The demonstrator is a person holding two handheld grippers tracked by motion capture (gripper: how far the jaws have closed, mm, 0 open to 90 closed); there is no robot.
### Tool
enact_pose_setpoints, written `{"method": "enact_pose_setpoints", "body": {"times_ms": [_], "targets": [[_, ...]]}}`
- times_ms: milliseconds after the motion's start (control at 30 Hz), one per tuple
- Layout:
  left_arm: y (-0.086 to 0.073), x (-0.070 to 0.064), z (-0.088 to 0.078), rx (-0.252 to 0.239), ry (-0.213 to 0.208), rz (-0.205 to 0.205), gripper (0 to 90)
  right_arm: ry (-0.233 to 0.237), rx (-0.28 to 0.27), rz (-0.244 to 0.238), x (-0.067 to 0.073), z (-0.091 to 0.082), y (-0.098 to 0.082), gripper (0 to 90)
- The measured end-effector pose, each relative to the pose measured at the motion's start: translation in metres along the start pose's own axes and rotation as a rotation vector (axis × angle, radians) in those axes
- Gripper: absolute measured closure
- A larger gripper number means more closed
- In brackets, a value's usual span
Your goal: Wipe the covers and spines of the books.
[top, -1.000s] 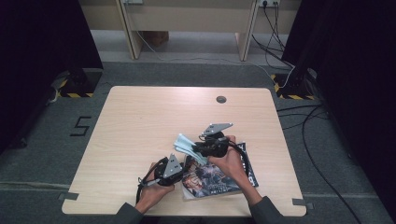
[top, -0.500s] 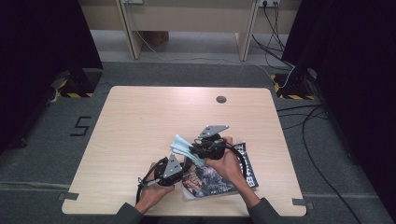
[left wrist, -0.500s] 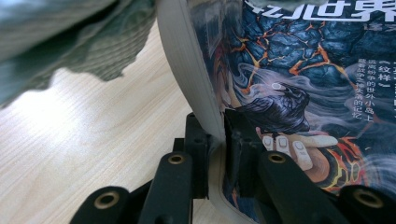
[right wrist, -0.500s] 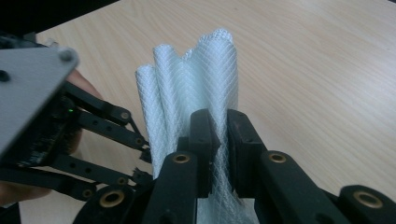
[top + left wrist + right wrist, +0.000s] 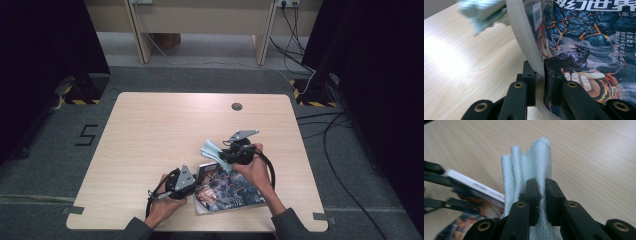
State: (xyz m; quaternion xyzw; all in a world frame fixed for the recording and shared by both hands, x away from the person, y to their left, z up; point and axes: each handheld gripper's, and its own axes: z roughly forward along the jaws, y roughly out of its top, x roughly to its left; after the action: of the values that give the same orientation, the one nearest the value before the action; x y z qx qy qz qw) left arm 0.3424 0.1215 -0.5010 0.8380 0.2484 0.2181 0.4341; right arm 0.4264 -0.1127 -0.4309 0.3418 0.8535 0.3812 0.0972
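1. We see the left gripper (image 5: 186,181) at the near edge of the table, its two black jaws closed tight on the edge of a magazine (image 5: 584,45), one jaw on the cover and one beneath the pages.
2. We see the right gripper (image 5: 227,155) just beyond it, jaws pinched shut on a pale blue mesh cloth (image 5: 531,167) that stands up in folds above them.
3. The magazine (image 5: 227,190) lies flat on the table between the person's two hands, its dark, colourful cover facing up.
4. The cloth (image 5: 214,151) hangs over the magazine's far left corner; we cannot tell whether they touch.
5. The light wooden table (image 5: 165,125) carries a small round grommet (image 5: 236,106) near its far edge.
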Motion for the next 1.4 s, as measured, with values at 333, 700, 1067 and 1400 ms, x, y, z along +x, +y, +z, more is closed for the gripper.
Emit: {"method": "enact_pose_setpoints", "body": {"times_ms": [333,700,1067,1400], "targets": [[0.001,0.000,0.000,-0.008,0.000,0.000,79.6,-0.184,0.064,0.144,-0.070,-0.007,-0.034,81.9],[0.001,0.000,-0.001,-0.012,0.000,-0.002,79.4,-0.276,0.082,0.241,-0.108,-0.015,-0.056,81.9],[0.001,0.000,0.000,-0.010,0.001,-0.006,79.2,-0.220,0.059,0.205,-0.092,-0.013,-0.047,82.1],[0.000,0.000,0.000,-0.008,0.001,-0.011,79.0,-0.073,0.006,0.068,-0.026,-0.003,-0.015,82.0]]}}
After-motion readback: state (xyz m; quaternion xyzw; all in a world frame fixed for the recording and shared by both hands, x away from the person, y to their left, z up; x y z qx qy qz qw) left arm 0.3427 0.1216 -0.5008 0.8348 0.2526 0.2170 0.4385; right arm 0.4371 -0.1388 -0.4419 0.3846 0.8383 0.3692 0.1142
